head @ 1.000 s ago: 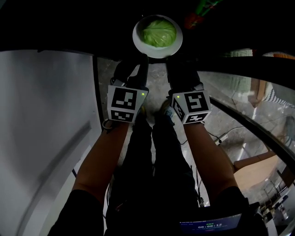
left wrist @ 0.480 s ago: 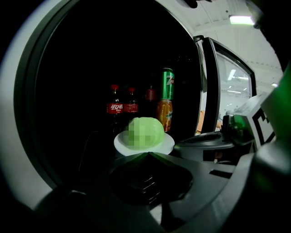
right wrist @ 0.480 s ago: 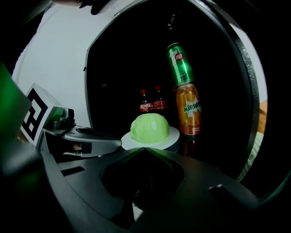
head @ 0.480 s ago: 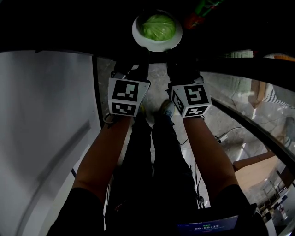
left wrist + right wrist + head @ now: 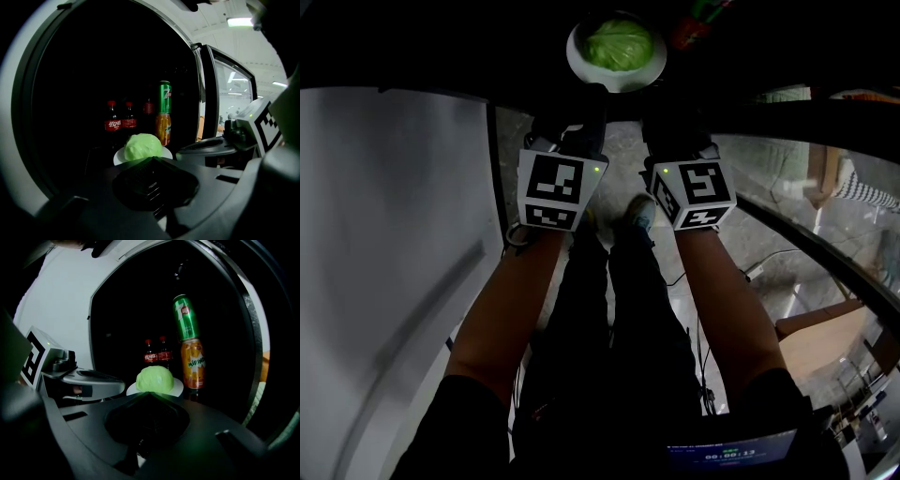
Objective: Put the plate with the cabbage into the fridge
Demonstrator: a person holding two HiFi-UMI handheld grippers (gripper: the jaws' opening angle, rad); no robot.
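A white plate [image 5: 581, 70] bearing a pale green cabbage [image 5: 622, 43] sits at the top of the head view, inside the dark fridge opening. My left gripper [image 5: 592, 94] is shut on the plate's near rim at the left, and my right gripper [image 5: 654, 98] is shut on the near rim at the right. In the left gripper view the cabbage [image 5: 142, 146] and plate [image 5: 119, 158] show just past the gripper [image 5: 150, 159]. The right gripper view has the cabbage [image 5: 154, 379] on its plate [image 5: 178, 389] beyond the gripper [image 5: 151, 394].
Deep in the fridge stand cola bottles [image 5: 112, 123], with a green can [image 5: 164, 96] stacked on an orange can [image 5: 163, 127]. The white fridge door [image 5: 394, 234] stands open at the left. A glass-fronted door [image 5: 211, 93] is on the right. The person's legs [image 5: 619, 309] are below.
Both grippers have carried the plate and cabbage a little farther forward into the dark fridge. Their hold on the rim is unchanged.
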